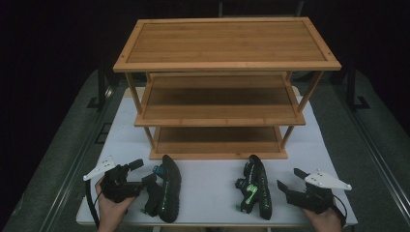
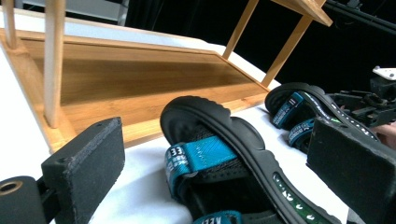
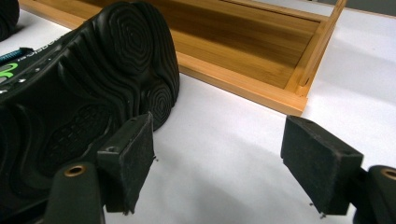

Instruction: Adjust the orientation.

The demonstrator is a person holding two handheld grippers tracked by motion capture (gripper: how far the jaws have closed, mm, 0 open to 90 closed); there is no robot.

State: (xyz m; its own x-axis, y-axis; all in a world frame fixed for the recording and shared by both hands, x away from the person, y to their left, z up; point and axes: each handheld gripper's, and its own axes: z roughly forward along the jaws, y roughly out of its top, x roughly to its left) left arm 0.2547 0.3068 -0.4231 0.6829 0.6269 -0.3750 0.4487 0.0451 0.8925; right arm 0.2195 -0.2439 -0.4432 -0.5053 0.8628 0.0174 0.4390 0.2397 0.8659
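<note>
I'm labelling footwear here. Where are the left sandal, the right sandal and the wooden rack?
left sandal (image 1: 169,186), high view, on its sole edge.
right sandal (image 1: 258,191), high view, on its side.
wooden rack (image 1: 227,65), high view, top shelf's front rim.

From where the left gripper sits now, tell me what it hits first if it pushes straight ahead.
The left gripper, jaws open, would first meet the black sandal with teal straps, which already lies between the jaws. Beyond it stands the bamboo three-tier shelf rack, though depth is hard to judge.
</note>
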